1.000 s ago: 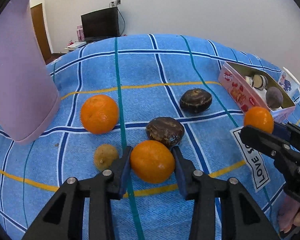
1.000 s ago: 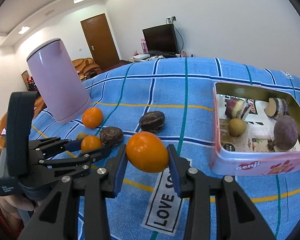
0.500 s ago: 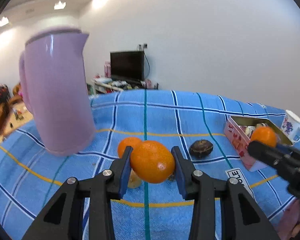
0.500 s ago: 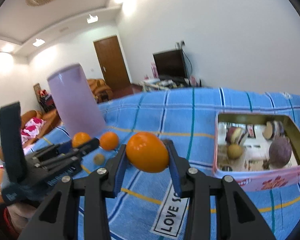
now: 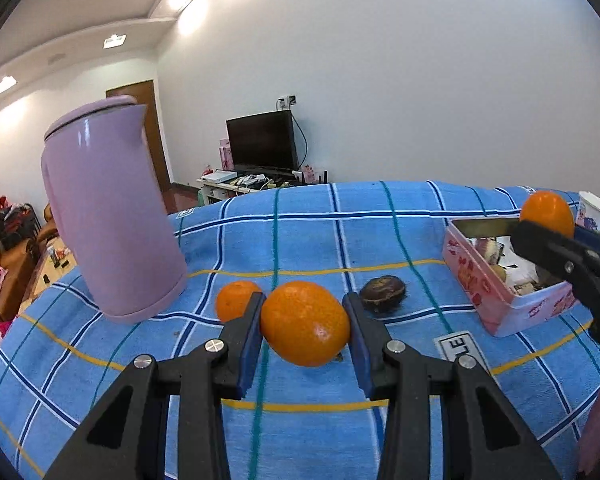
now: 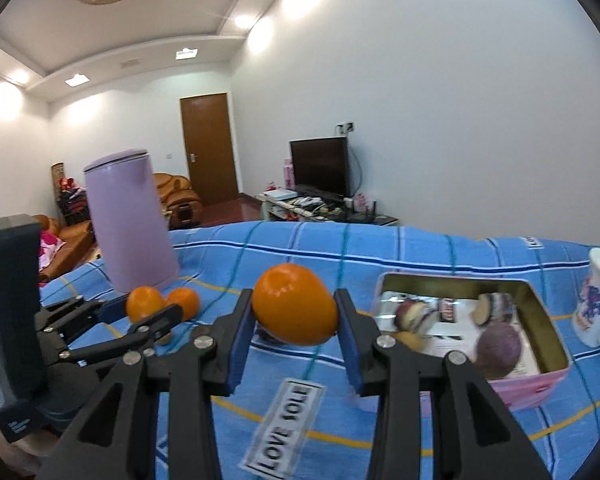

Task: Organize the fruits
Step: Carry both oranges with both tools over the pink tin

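Note:
My left gripper (image 5: 303, 310) is shut on an orange (image 5: 304, 326) and holds it above the blue checked cloth (image 5: 320, 236). My right gripper (image 6: 294, 300) is shut on a second orange (image 6: 294, 312), in the air just left of the open pink tin (image 6: 452, 278). In the left wrist view that second orange (image 5: 548, 212) hangs over the tin's (image 5: 496, 292) near end. A third orange (image 5: 234, 300) and a dark brown fruit (image 5: 382, 294) lie on the cloth behind the left gripper. Inside the tin sit a purple fruit (image 6: 498, 346) and other pieces.
A tall lilac jug (image 5: 112, 216) stands on the cloth at the left. Right of the tin is a white printed cup (image 6: 596, 300). A "LOVE" label (image 6: 284, 428) is sewn on the cloth in front. Beyond the table are a TV, a door and sofas.
Both grippers have risen and tipped upward with their oranges. The left one lifted its orange off the cloth. More of the room now shows.

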Available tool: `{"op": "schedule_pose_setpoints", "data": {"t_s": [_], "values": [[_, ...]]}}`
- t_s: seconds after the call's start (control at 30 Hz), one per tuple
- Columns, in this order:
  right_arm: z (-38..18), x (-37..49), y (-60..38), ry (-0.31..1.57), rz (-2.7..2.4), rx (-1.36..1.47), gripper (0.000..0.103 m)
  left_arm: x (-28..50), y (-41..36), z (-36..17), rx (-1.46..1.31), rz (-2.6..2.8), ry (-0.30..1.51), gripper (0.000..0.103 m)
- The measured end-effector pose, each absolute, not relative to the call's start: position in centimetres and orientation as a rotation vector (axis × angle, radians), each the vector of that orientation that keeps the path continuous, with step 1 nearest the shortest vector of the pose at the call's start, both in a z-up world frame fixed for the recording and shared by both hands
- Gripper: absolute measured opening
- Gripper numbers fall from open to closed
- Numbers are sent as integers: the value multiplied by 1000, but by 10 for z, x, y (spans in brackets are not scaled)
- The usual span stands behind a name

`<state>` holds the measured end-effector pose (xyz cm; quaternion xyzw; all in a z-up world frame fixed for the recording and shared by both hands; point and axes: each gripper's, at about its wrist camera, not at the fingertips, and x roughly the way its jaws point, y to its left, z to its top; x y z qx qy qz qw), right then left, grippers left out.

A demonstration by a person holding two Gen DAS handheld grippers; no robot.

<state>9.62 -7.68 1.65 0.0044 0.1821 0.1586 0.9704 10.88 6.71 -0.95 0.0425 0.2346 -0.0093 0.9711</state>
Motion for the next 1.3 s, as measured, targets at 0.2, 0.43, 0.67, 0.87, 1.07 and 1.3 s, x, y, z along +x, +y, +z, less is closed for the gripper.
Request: {"op": "schedule_pose_setpoints", "data": {"t_s": [0.2, 0.43, 0.67, 0.87, 1.07, 1.3], "values": [[16, 96, -100, 372, 282, 0, 42, 108, 46, -8, 110, -27, 472, 41], [17, 90, -122, 362, 241, 4, 42, 107, 26, -2, 91, -61, 473, 41], [20, 89, -145, 355, 200, 13, 42, 108, 0, 3, 95, -88, 469, 41], [21, 91, -166, 353, 162, 16, 42, 112, -17, 5, 96, -113, 466, 41], [22, 92, -187, 350, 127, 25, 42, 116, -36, 7, 96, -145, 467, 41], [24, 93, -211, 346, 73, 28, 42, 122, -59, 7, 96, -189, 473, 41]]}}
